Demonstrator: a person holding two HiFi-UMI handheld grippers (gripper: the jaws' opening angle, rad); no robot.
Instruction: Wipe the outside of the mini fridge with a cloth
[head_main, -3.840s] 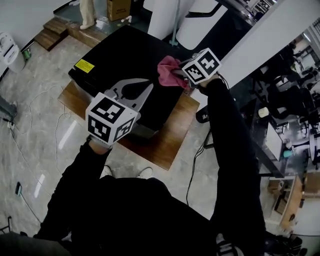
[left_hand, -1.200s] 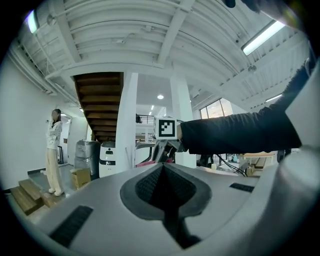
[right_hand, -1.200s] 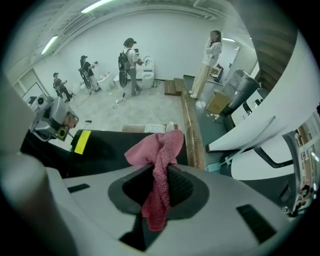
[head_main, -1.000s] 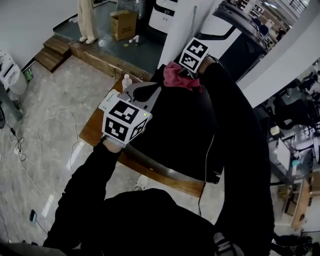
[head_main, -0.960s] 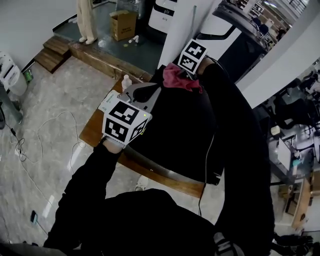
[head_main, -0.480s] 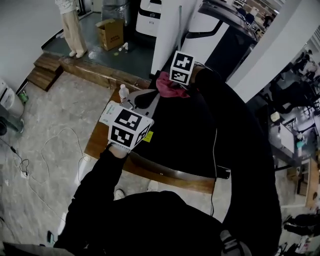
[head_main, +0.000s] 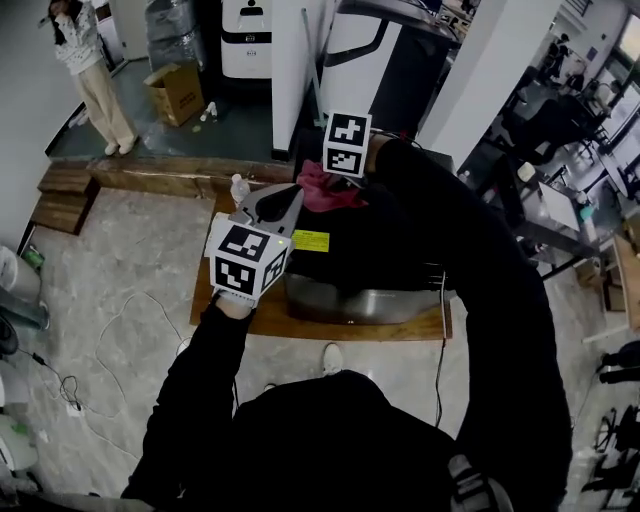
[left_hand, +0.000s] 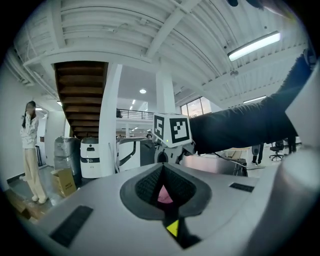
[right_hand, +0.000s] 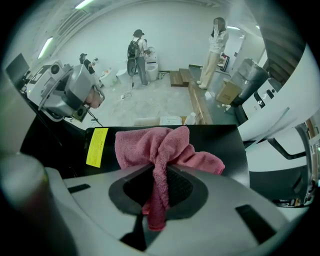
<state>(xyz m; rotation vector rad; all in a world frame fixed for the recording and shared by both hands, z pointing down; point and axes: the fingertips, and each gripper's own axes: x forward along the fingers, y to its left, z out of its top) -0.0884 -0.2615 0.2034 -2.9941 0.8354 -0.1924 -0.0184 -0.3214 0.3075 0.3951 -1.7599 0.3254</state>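
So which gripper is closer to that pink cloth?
Right. The right gripper is clamped on the pink cloth, on the mini fridge top; the left gripper hovers just left of it, jaws together.

Mini fridge (head_main: 350, 255) top bare around yellow label (head_main: 311, 241); cloth (head_main: 322, 190) bunched at far edge. Bottle (head_main: 239, 188) near fridge's far-left corner; white column (head_main: 290, 60) beyond far edge.

left gripper (head_main: 289, 196) points forward, jaws together, empty. right gripper (head_main: 337, 178), arm stretched ahead, clamps the pink cloth (head_main: 316, 191).
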